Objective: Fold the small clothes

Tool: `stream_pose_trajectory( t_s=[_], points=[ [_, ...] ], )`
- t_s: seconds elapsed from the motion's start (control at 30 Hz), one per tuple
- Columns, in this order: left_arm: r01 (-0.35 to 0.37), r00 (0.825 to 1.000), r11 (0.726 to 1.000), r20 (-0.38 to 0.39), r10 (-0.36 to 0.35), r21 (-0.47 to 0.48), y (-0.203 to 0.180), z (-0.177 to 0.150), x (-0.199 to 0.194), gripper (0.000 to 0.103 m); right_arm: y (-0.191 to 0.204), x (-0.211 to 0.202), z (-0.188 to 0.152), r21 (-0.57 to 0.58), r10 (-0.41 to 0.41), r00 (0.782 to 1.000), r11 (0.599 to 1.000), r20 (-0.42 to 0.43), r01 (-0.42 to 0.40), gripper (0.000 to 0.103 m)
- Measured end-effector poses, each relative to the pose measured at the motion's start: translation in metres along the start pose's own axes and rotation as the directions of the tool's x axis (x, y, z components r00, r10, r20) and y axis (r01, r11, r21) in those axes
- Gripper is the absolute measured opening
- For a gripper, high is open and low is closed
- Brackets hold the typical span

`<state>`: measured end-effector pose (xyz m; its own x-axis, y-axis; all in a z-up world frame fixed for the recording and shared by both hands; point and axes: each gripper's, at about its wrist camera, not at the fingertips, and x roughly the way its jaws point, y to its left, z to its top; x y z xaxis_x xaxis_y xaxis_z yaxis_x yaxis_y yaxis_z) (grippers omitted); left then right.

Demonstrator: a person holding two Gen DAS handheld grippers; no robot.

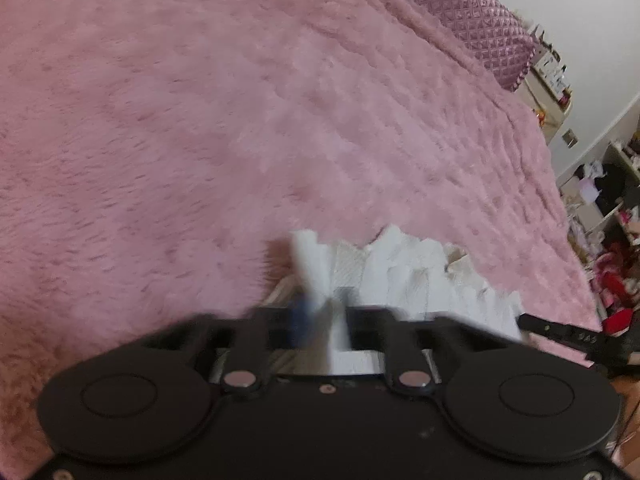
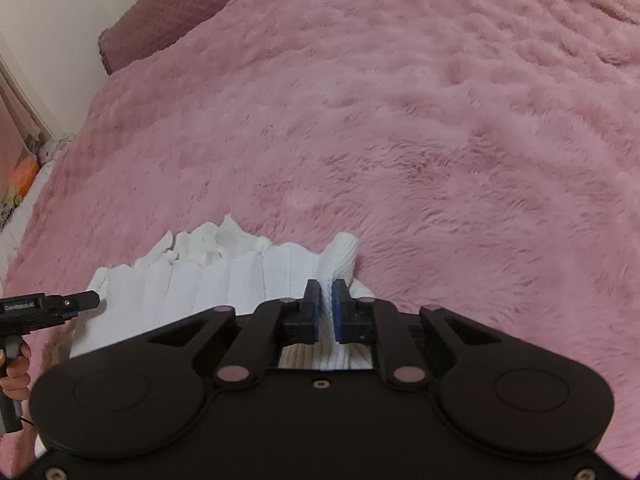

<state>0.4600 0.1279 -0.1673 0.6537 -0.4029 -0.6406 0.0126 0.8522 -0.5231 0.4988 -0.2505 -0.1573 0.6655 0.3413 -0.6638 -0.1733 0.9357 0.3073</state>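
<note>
A small white ribbed garment (image 2: 224, 280) lies bunched on the pink furry bedspread (image 2: 400, 140), just ahead of both grippers. My right gripper (image 2: 326, 300) is shut on the garment's right edge, a thin fold of white cloth pinched between its blue pads (image 2: 338, 312). In the left wrist view, which is blurred, my left gripper (image 1: 322, 312) is shut on the white garment (image 1: 420, 272) at its left edge, with a strip of cloth sticking up from the jaws. The left gripper (image 2: 90, 300) also shows at the left border of the right wrist view, held by a hand (image 2: 14, 376).
A quilted mauve pillow (image 1: 472, 16) lies at the head of the bed, against a white wall. Shelves and cluttered items (image 1: 612, 216) stand beyond the bed's right side in the left wrist view. The other gripper's tip (image 1: 560, 330) shows at the right.
</note>
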Motion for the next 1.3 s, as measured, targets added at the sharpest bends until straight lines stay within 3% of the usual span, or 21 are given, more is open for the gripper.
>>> stream_pose_trajectory(
  t_s=[0.2, 0.4, 0.5, 0.57, 0.67, 0.73, 0.83, 0.97, 1.17, 1.3],
  points=[
    [0.005, 0.999, 1.000, 0.052, -0.005, -0.009, 0.000, 0.007, -0.010, 0.002, 0.004, -0.003, 0.005, -0.013, -0.024, 0.998, 1.000, 0.061, 0.025, 0.006],
    [-0.106, 0.994, 0.994, 0.011, 0.106, 0.040, 0.003, -0.003, 0.014, 0.003, 0.002, 0.011, 0.005, -0.029, -0.096, 0.995, 0.995, 0.023, 0.096, 0.004],
    [-0.112, 0.993, 0.994, 0.044, 0.111, 0.018, 0.003, -0.004, 0.007, 0.011, 0.002, 0.001, 0.003, -0.033, -0.087, 0.995, 0.996, 0.041, 0.088, 0.006],
    [-0.118, 0.989, 0.993, 0.086, 0.116, 0.017, 0.001, -0.002, -0.007, 0.029, 0.008, -0.015, 0.001, -0.072, -0.083, 0.995, 0.994, 0.063, 0.087, 0.007],
    [-0.150, 0.980, 0.983, 0.143, 0.135, 0.107, -0.011, -0.006, -0.038, 0.031, 0.023, -0.048, -0.008, -0.168, -0.048, 0.993, 0.984, 0.105, 0.065, 0.009],
    [-0.110, 0.985, 0.984, 0.150, 0.089, 0.137, -0.016, -0.016, -0.062, 0.032, 0.030, -0.072, -0.017, -0.185, 0.008, 0.993, 0.983, 0.117, 0.014, 0.014],
    [-0.014, 0.995, 0.984, 0.103, -0.004, 0.176, -0.027, -0.050, -0.096, 0.033, 0.045, -0.106, -0.042, -0.232, 0.062, 0.991, 0.972, 0.119, -0.033, 0.029],
    [0.057, 0.998, 0.968, 0.015, -0.063, 0.243, -0.050, -0.102, -0.119, 0.033, 0.070, -0.128, -0.086, -0.311, 0.103, 0.994, 0.947, 0.048, -0.083, 0.029],
    [0.046, 0.998, 0.956, -0.043, -0.035, 0.289, -0.061, -0.147, -0.118, 0.033, 0.096, -0.135, -0.138, -0.442, 0.049, 0.999, 0.896, -0.005, -0.046, 0.029],
    [0.011, 0.998, 0.966, -0.059, 0.004, 0.258, -0.051, -0.158, -0.109, 0.033, 0.094, -0.132, -0.148, -0.432, -0.004, 1.000, 0.902, -0.004, 0.002, 0.029]
  ],
)
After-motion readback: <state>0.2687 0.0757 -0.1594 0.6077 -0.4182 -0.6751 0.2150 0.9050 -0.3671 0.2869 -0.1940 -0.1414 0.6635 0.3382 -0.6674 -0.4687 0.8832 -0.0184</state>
